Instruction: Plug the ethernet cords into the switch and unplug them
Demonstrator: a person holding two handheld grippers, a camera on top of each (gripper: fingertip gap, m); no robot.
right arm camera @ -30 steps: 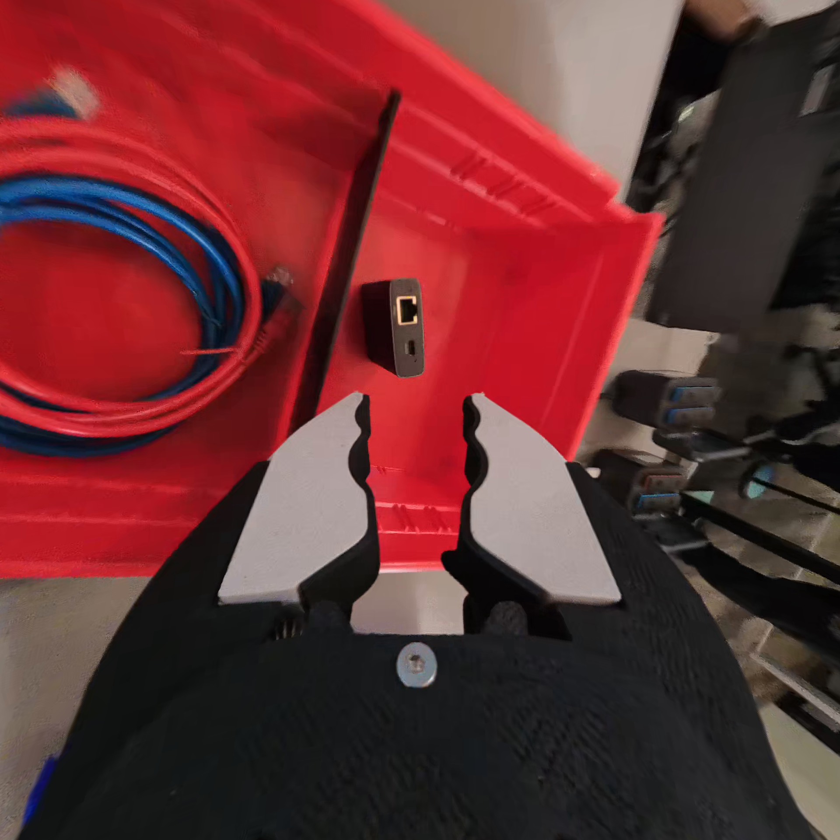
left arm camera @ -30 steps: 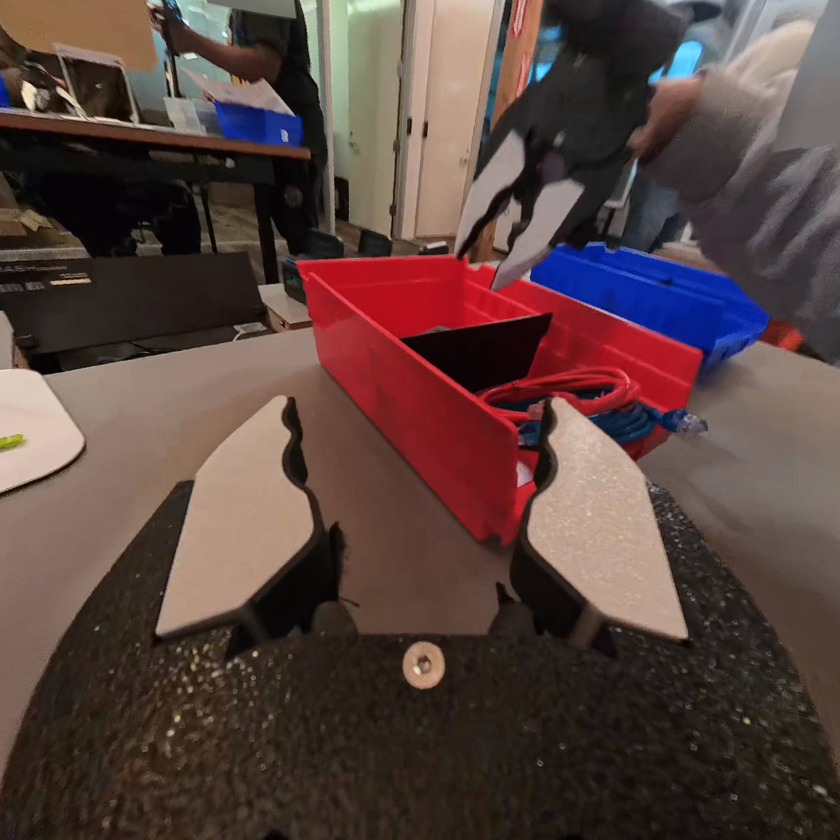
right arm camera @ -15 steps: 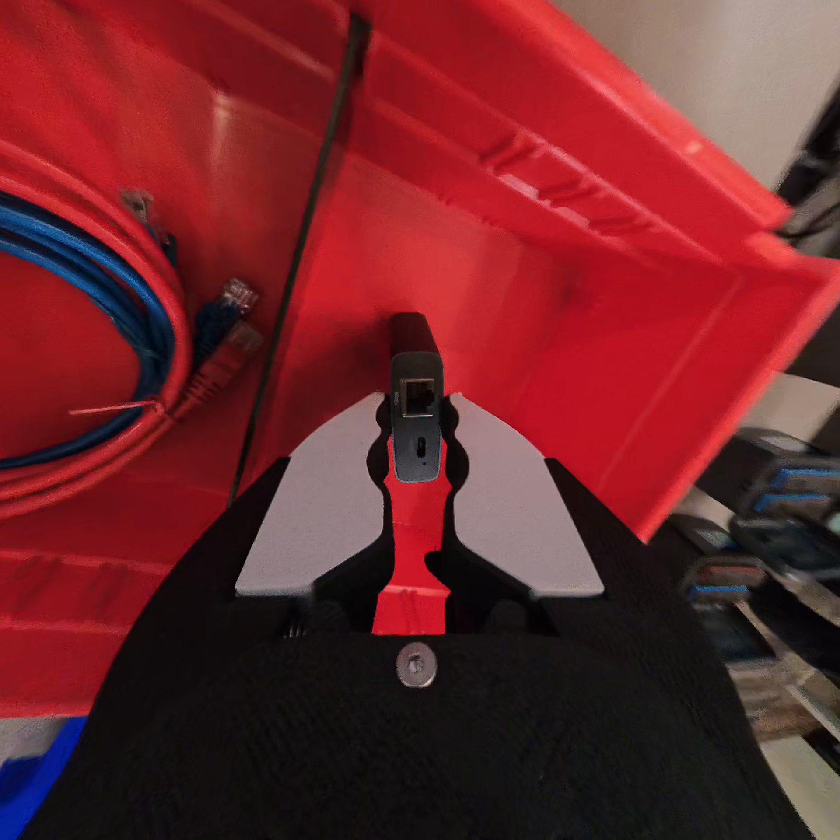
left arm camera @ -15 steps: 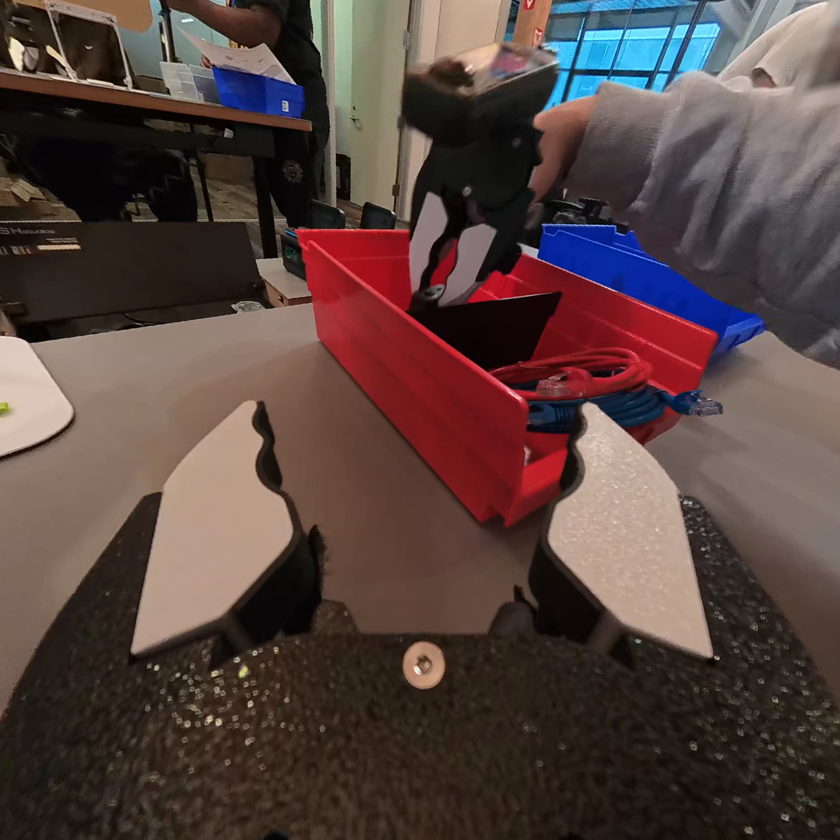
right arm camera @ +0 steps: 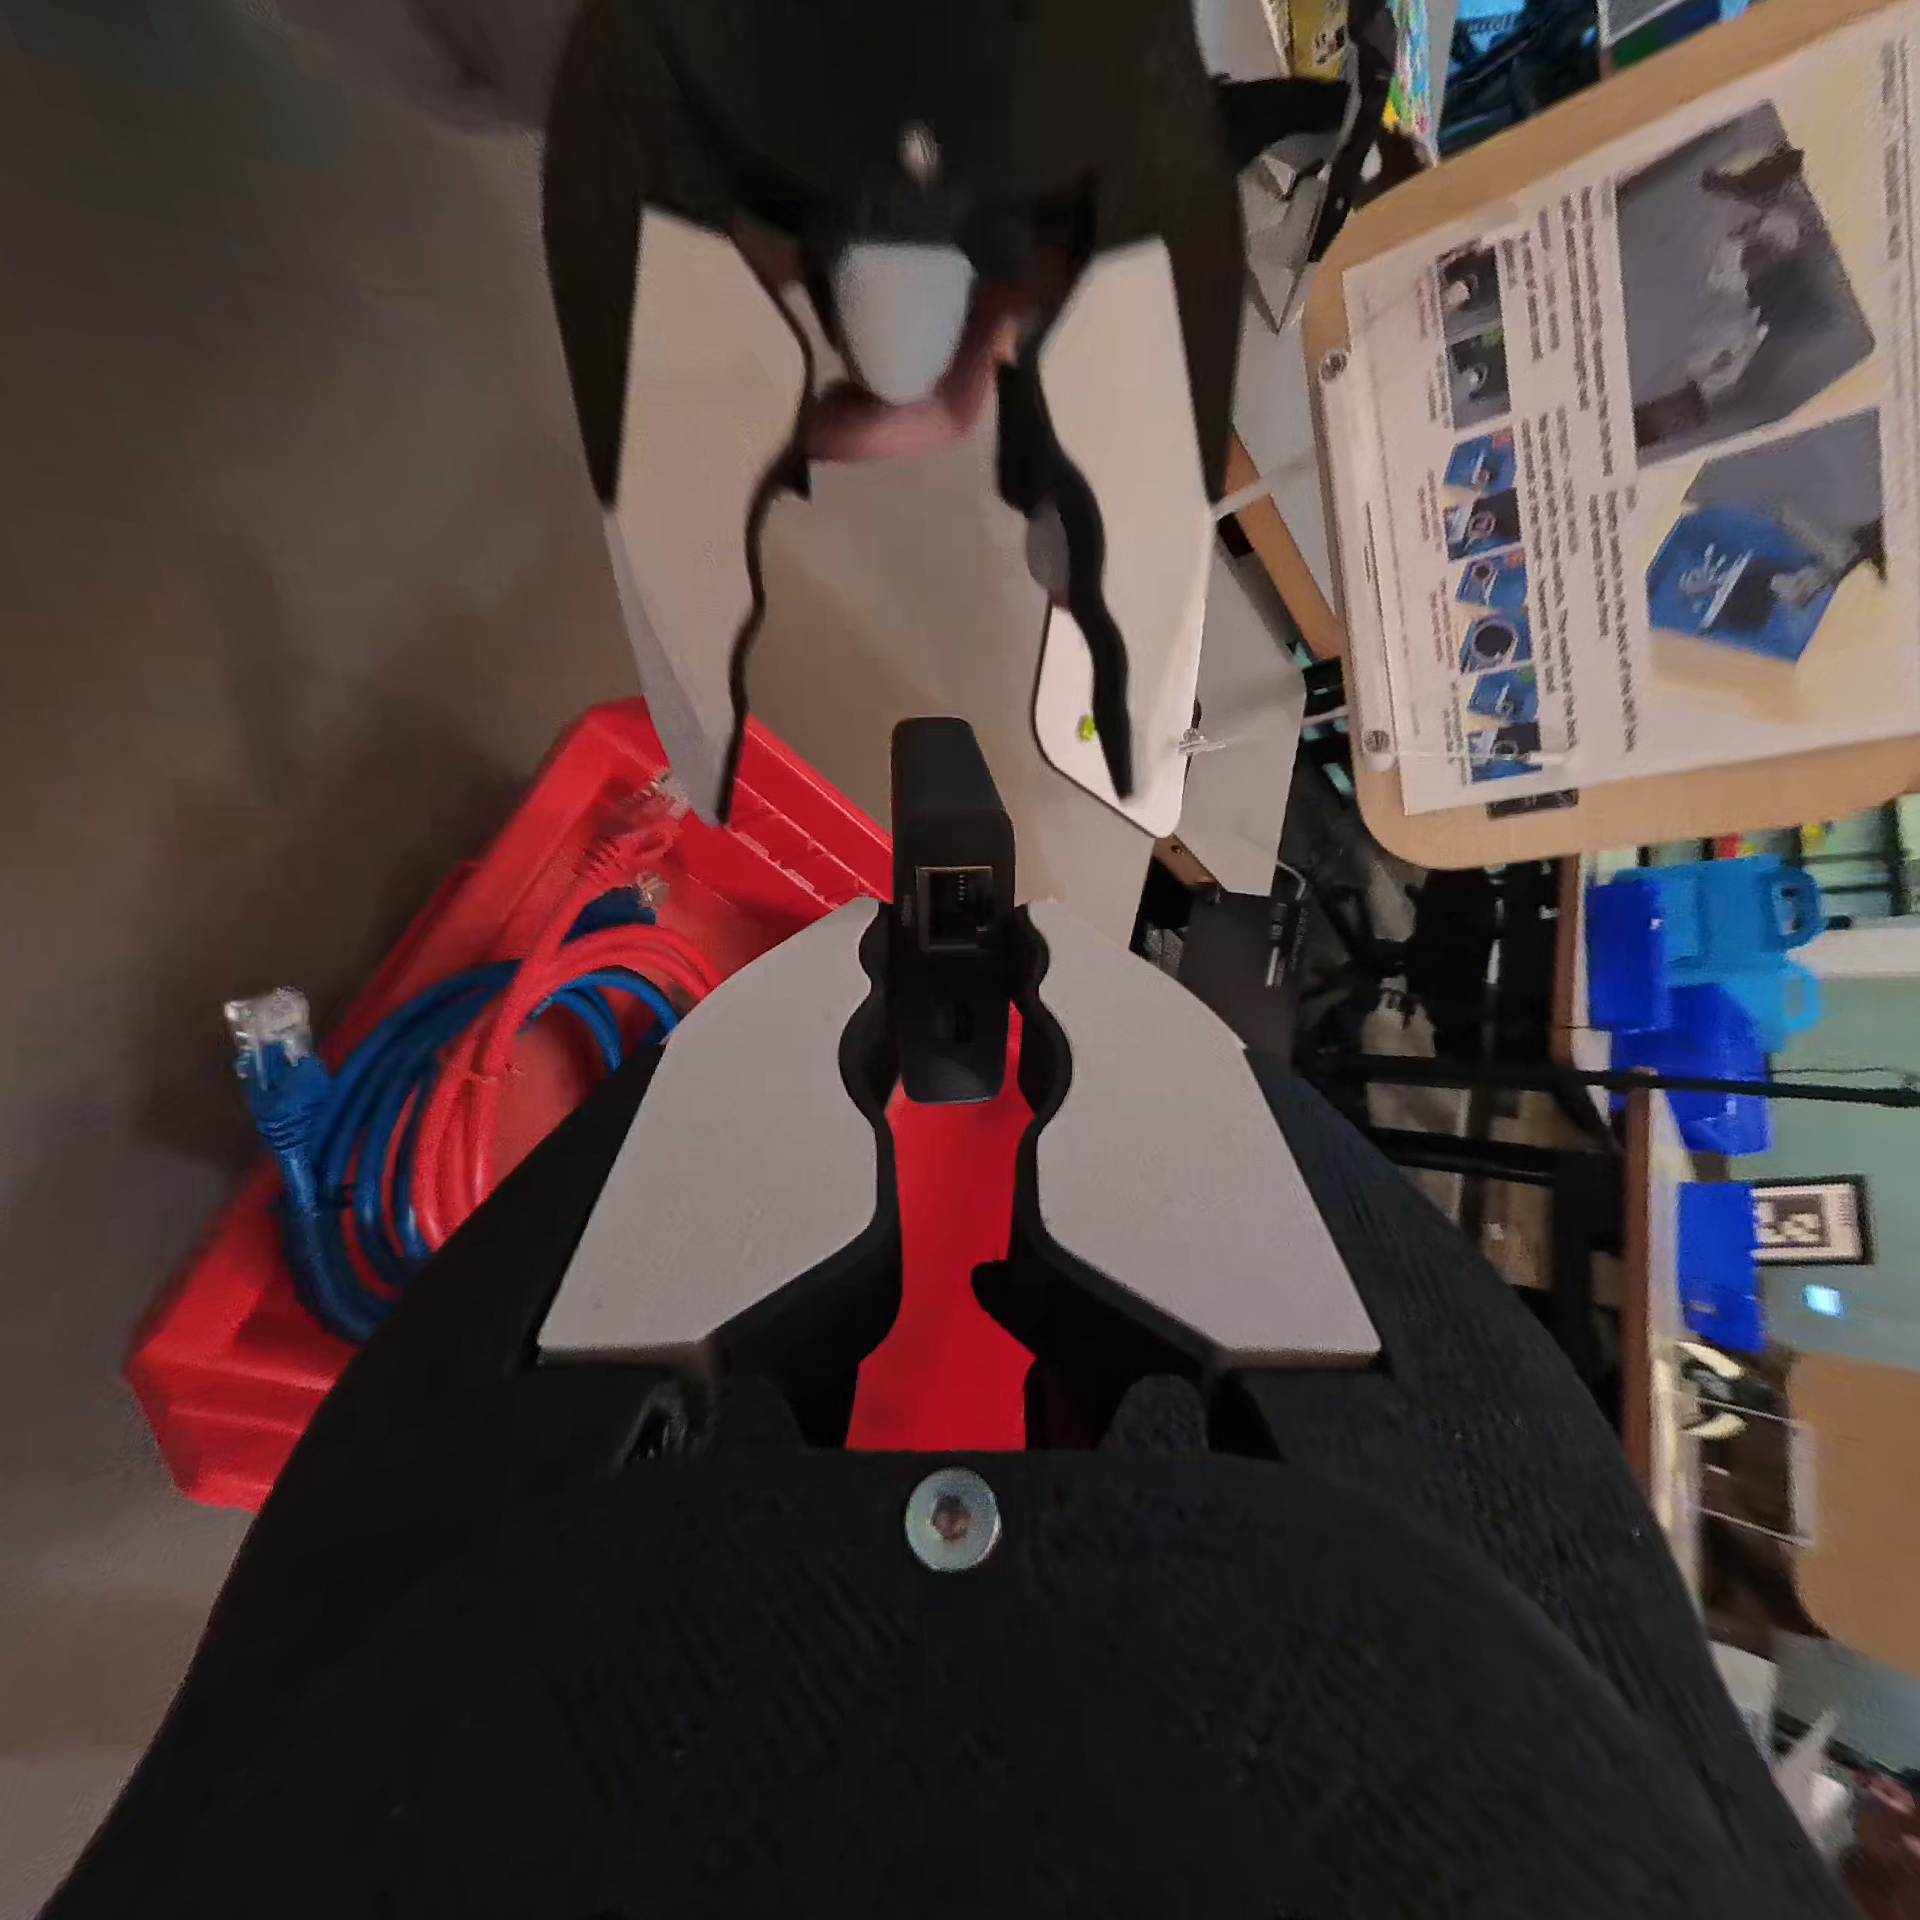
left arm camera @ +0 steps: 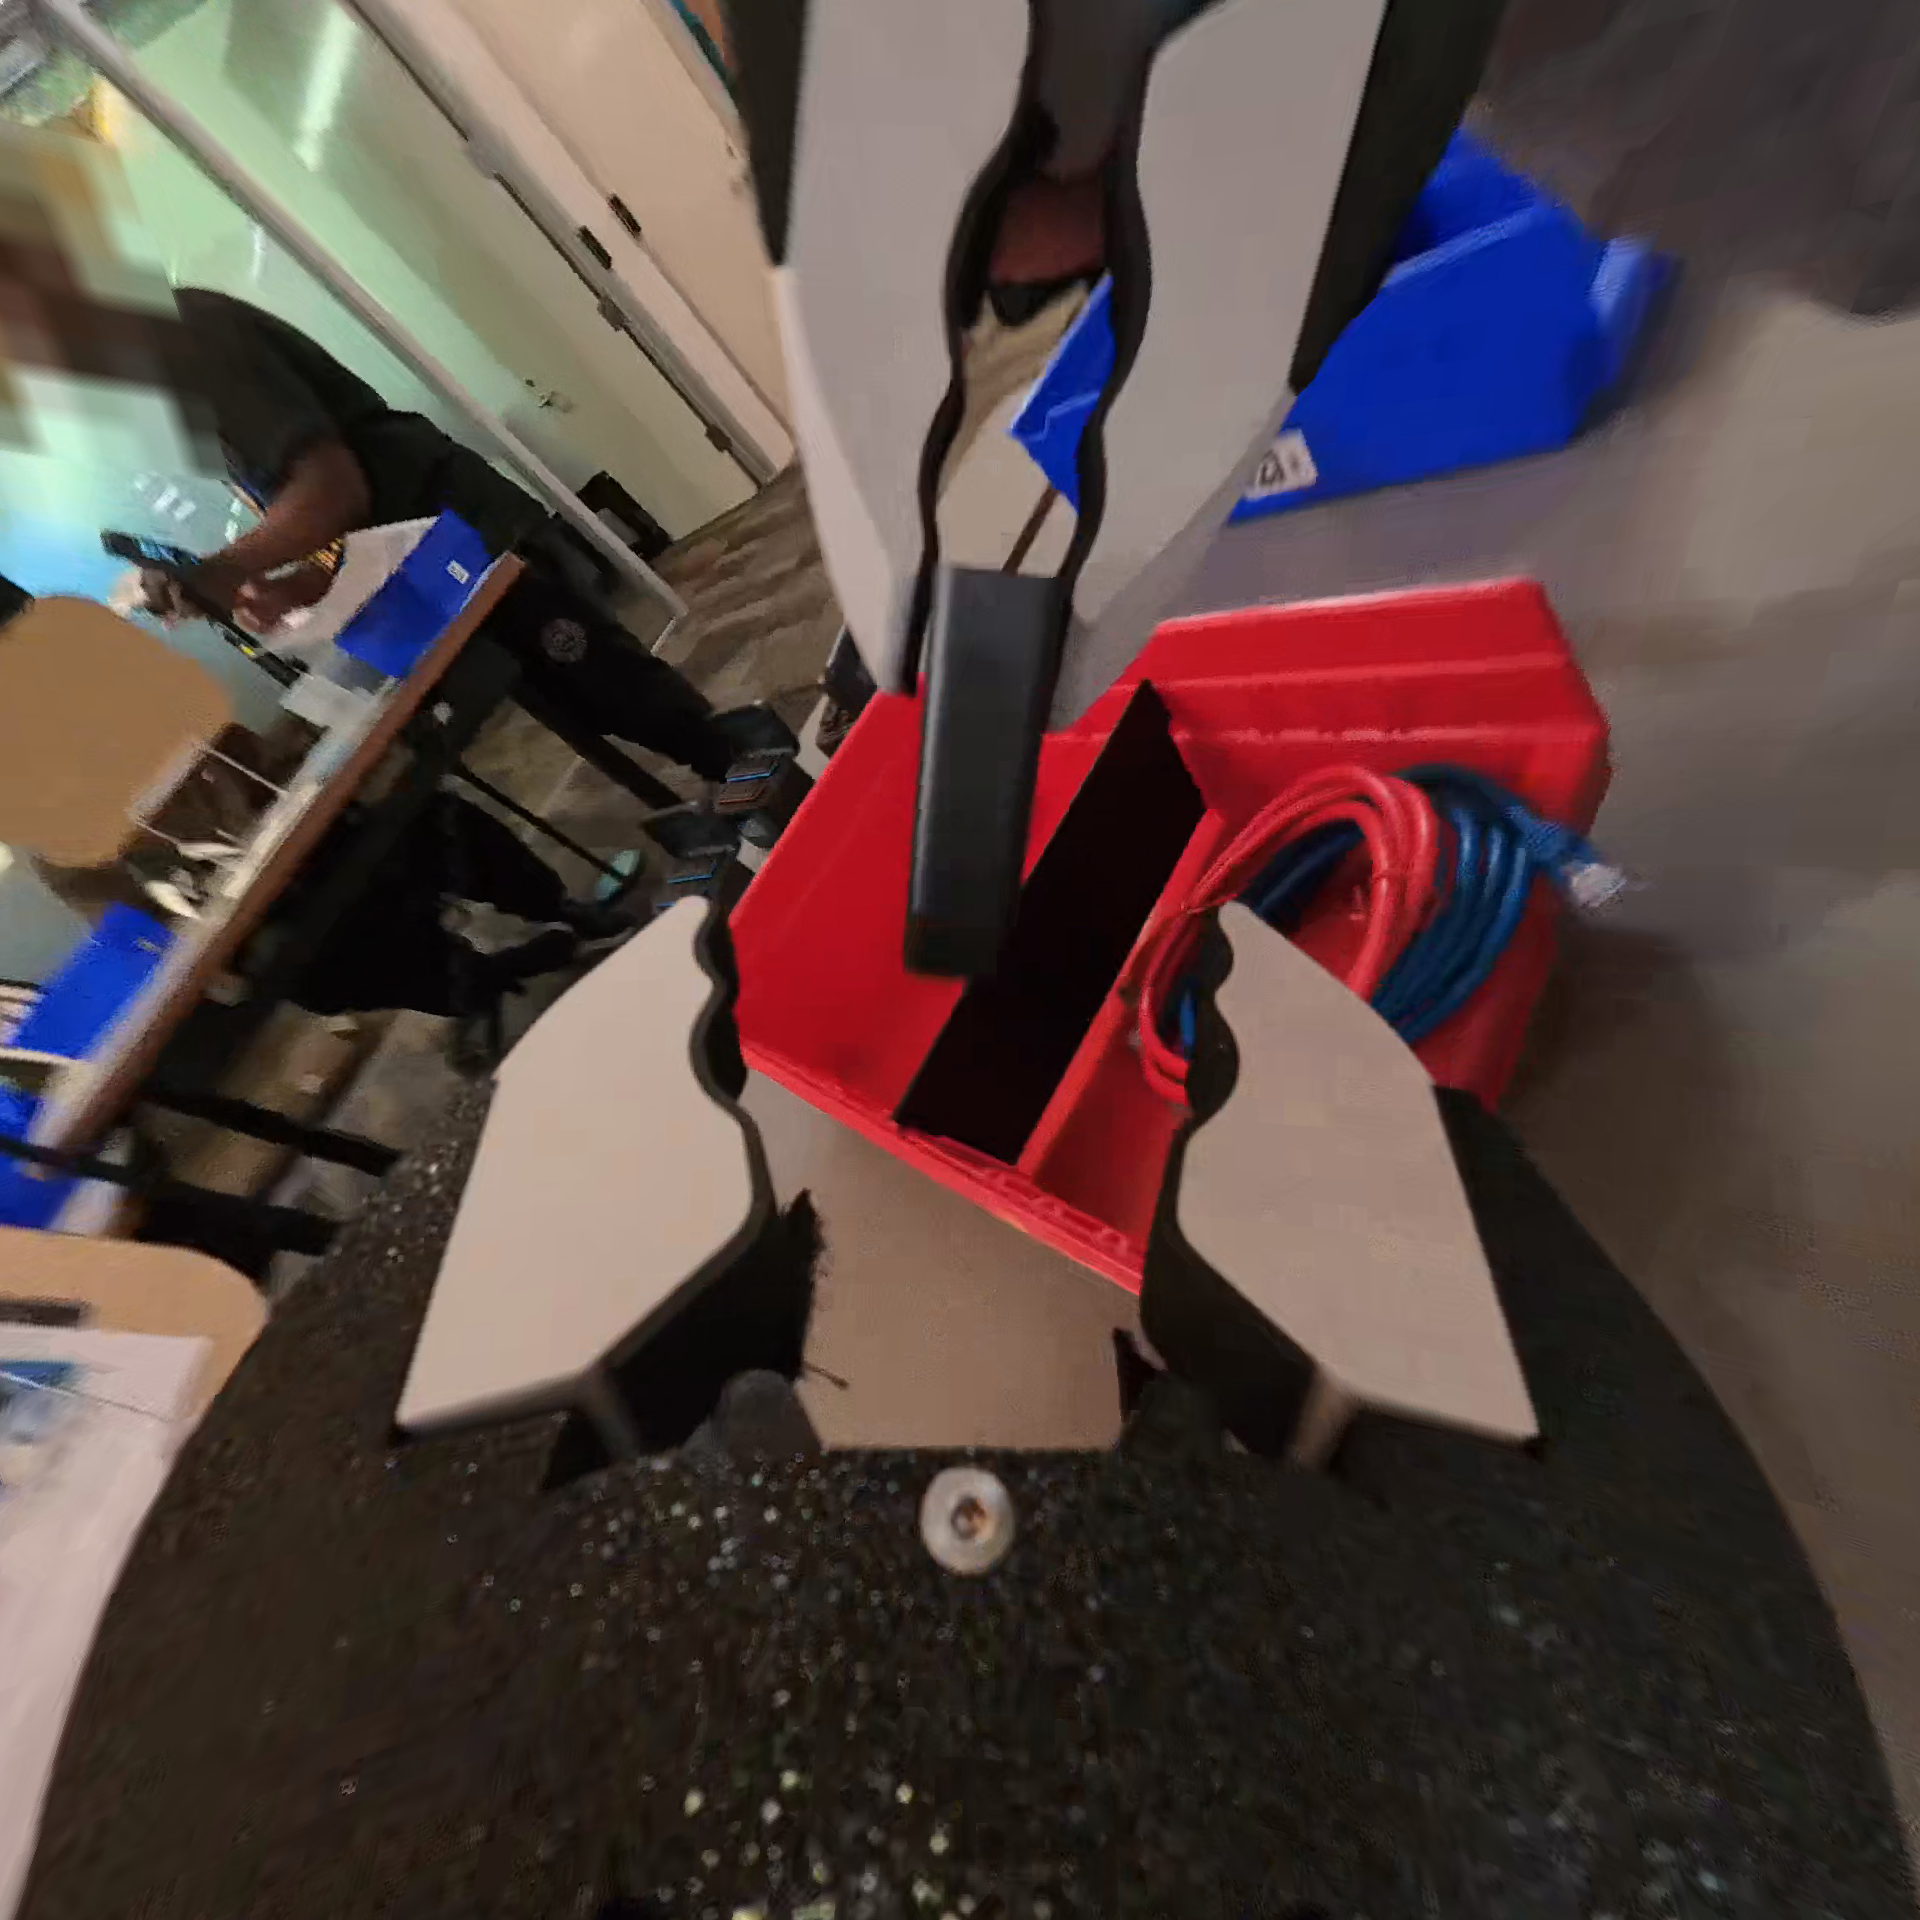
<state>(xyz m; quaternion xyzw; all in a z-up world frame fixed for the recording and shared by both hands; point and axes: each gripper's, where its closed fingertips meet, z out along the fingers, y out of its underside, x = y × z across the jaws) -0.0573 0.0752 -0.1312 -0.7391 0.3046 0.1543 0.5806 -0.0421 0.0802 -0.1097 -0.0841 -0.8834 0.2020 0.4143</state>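
Right gripper (right arm camera: 951, 940) clamped on one end of a dark adapter (right arm camera: 951, 925), held mid-frame above the red bin (left arm camera: 1351, 675); left gripper (left arm camera: 961, 997) spread wide and empty just short of its free end. Could slip or pivot, given so short a bite, and drop back beside the black divider (left arm camera: 1049, 935).

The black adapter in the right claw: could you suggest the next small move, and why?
Probably ease the open left claw forward around the black adapter's free end. The right claw grips only one end, holding it above the red bin, and the claws face each other.
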